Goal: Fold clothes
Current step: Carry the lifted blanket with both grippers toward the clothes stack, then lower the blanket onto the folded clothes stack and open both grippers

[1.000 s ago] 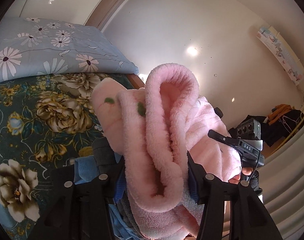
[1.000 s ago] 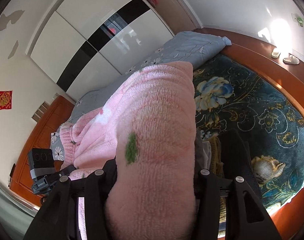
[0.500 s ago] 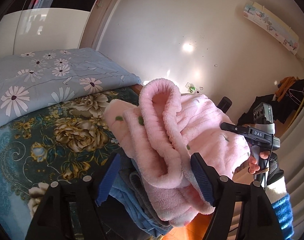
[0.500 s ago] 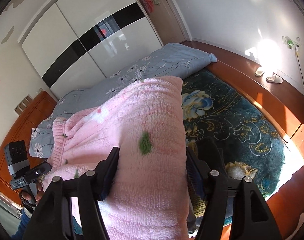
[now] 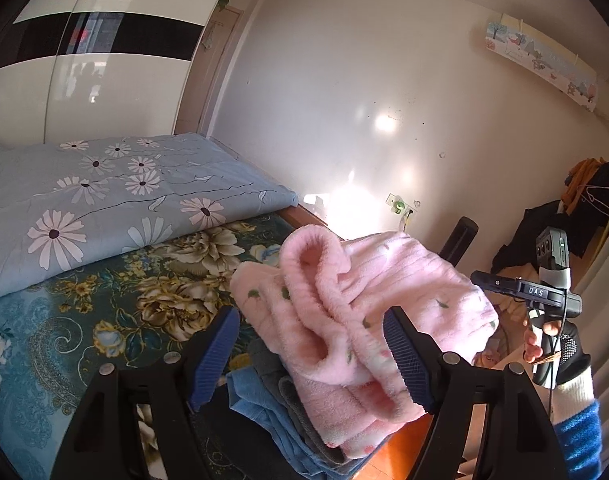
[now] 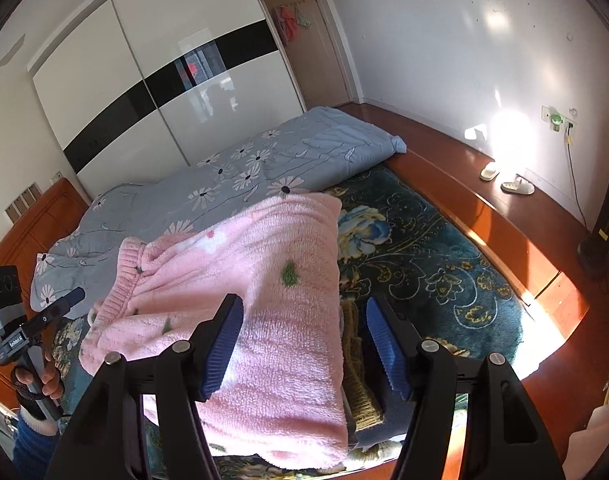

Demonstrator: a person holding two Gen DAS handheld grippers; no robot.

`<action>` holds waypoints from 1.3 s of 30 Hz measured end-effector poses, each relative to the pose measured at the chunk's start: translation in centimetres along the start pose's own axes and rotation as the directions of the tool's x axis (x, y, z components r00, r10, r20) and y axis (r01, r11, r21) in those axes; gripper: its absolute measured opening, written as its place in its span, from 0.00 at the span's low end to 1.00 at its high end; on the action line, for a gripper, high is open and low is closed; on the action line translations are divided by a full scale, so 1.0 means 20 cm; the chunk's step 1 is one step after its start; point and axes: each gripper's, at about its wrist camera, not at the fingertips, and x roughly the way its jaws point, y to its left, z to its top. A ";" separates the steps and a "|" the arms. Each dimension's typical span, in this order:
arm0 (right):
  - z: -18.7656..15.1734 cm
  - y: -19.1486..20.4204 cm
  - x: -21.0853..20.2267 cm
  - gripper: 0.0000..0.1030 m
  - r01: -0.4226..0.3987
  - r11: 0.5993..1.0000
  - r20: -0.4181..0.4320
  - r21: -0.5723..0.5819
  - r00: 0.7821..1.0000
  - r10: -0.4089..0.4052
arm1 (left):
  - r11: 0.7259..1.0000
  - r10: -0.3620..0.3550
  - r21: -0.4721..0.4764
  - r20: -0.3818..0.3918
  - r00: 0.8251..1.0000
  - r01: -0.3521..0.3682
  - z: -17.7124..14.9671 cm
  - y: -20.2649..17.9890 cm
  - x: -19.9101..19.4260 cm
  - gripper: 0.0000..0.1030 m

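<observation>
Left tongs spread, nothing pinched; pink fleece garment heaped just ahead, atop folded stack. Right tongs spread, garment lying between and beyond, long axis seemingly leftward; right nearer.

The right gripper stands with its blue-padded fingers spread wide, clear of the cloth. Below it a folded pink fleece garment (green specks on it) lies on a pile of clothes; a mustard knit shows beside it. They rest on a dark floral bedspread, a daisy-print quilt behind. At the left edge a hand holds the left gripper.
</observation>
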 end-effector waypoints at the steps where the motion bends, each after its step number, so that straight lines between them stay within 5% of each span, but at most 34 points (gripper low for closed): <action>1: 0.01 0.04 -0.02 0.64 -0.008 1.000 0.027 -0.027 1.000 0.008 | 1.000 -0.005 0.005 0.000 1.000 0.005 0.02 -0.03 0.01 0.76; 5: 0.02 0.23 -0.03 0.64 -0.030 0.989 0.046 -0.148 0.998 0.037 | 0.998 -0.005 0.068 -0.037 0.999 0.007 0.02 -0.17 0.11 0.76; 11: -0.09 0.32 0.09 0.64 0.017 0.965 -0.037 -0.260 0.999 -0.027 | 0.990 0.013 0.139 -0.105 0.994 0.002 -0.11 -0.25 0.25 0.76; 18: -0.18 0.25 0.15 0.64 0.012 0.973 -0.056 -0.230 0.998 -0.025 | 0.985 0.030 0.171 -0.147 0.989 -0.005 -0.18 -0.24 0.32 0.76; 26: -0.18 0.29 0.04 0.64 0.016 0.973 -0.021 -0.229 1.000 -0.021 | 0.991 -0.032 0.127 -0.117 0.993 0.047 -0.13 -0.27 0.18 0.76; 39: -0.39 0.39 -0.13 0.64 0.026 0.972 0.038 -0.232 0.999 -0.017 | 0.989 -0.019 0.145 -0.107 0.994 0.035 -0.25 -0.30 0.04 0.76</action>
